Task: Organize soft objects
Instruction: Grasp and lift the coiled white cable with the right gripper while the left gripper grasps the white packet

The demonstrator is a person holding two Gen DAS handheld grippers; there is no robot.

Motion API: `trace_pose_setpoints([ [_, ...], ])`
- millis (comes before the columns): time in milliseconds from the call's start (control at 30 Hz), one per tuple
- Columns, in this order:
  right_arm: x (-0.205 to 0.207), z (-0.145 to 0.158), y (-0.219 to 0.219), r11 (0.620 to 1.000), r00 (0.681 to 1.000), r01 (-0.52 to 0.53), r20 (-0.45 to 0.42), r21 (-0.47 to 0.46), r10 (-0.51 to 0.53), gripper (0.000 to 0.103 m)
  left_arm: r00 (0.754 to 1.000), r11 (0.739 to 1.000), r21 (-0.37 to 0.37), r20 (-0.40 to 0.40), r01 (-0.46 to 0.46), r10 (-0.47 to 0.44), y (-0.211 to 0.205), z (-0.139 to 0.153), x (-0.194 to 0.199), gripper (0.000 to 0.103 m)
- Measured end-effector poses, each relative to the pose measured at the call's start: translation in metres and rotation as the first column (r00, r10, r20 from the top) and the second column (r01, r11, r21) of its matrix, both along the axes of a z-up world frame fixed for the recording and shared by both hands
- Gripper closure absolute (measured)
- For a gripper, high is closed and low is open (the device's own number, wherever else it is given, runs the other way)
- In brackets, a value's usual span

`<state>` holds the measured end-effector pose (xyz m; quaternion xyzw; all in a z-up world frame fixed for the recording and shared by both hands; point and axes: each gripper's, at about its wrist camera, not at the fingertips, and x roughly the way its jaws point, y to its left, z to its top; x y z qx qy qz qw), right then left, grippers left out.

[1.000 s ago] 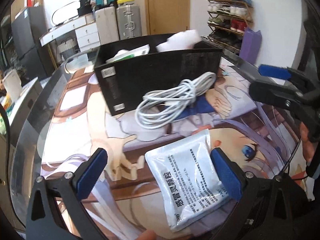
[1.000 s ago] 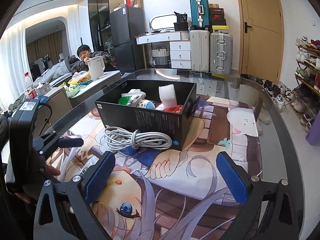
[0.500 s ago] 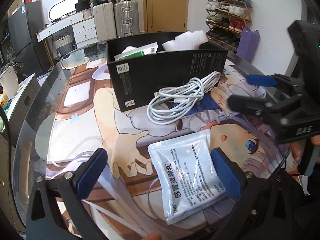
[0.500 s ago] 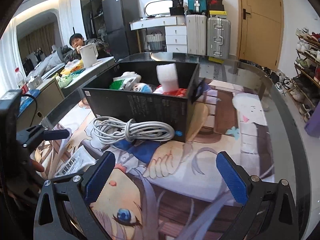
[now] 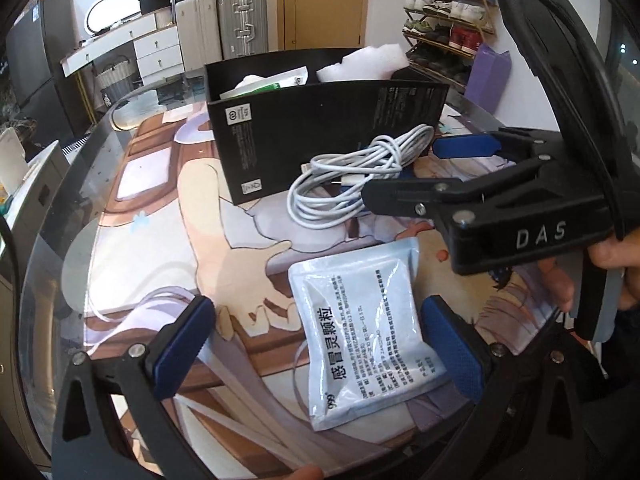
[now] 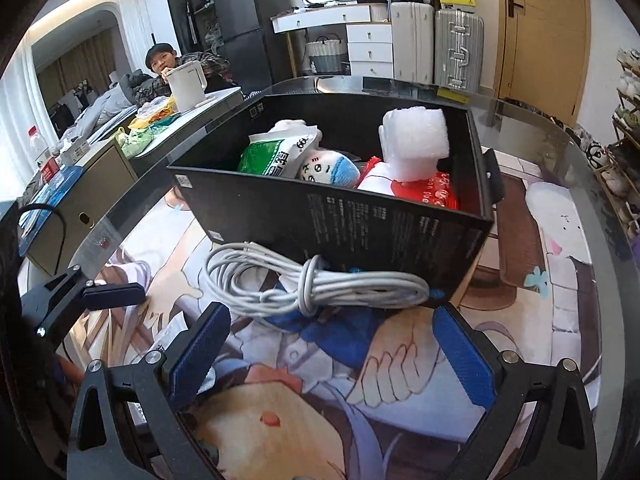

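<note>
A white foil sachet (image 5: 360, 320) with black print lies flat on the printed mat between the fingers of my open left gripper (image 5: 318, 348), close to the right pad. Beyond it, a coiled white cable (image 5: 348, 184) rests against the front wall of the black box (image 5: 320, 128). My right gripper (image 6: 332, 352) is open and low over the mat, with the cable (image 6: 312, 284) just ahead of its pads. In the box (image 6: 340, 216) sit a green-white pouch (image 6: 276, 152), a small plush (image 6: 328, 168), a red-white packet (image 6: 420, 190) and a white foam block (image 6: 414, 136).
The mat covers a round glass table whose edge (image 6: 580, 152) curves close behind the box. A counter with a white kettle (image 6: 186, 84) and a seated person stands far left. Suitcases (image 6: 458, 48), a door and a shoe rack (image 5: 444, 8) line the room.
My right gripper has moved forward and down toward the cable, so the box and cable look larger. It now reaches well into the left wrist view. The sachet and cable lie where they were.
</note>
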<state>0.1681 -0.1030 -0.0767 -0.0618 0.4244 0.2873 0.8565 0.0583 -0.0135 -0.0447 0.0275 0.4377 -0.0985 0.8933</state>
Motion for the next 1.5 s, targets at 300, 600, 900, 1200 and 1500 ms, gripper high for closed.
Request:
trace_pose_setpoints([
  [300,0.01,0.003,0.001,0.998,0.998,0.052,-0.02,0.044,-0.051,0.001,0.999,0.999,0.017,0.011,-0.03,0.03,0.005,-0.002,-0.002,0.0],
  [600,0.015,-0.001,-0.014,0.992,0.996,0.074,-0.06,0.104,-0.068,0.01,0.999,0.999,0.017,0.013,-0.037,0.037,0.008,-0.001,0.002,0.0],
  [900,0.015,-0.005,-0.022,0.988,0.995,0.087,-0.058,0.128,-0.08,0.016,0.999,0.999,0.018,0.015,-0.042,0.041,0.009,-0.001,0.002,0.0],
  [1200,0.008,-0.003,-0.038,0.984,0.995,0.099,-0.034,0.151,-0.095,0.053,0.999,0.999,0.017,0.016,-0.041,0.041,0.009,-0.001,0.001,0.0],
  [1500,0.009,-0.005,-0.067,0.974,0.988,0.154,-0.058,0.168,-0.147,0.055,0.999,0.999,0.018,0.019,-0.044,0.044,0.007,0.0,0.001,0.0],
])
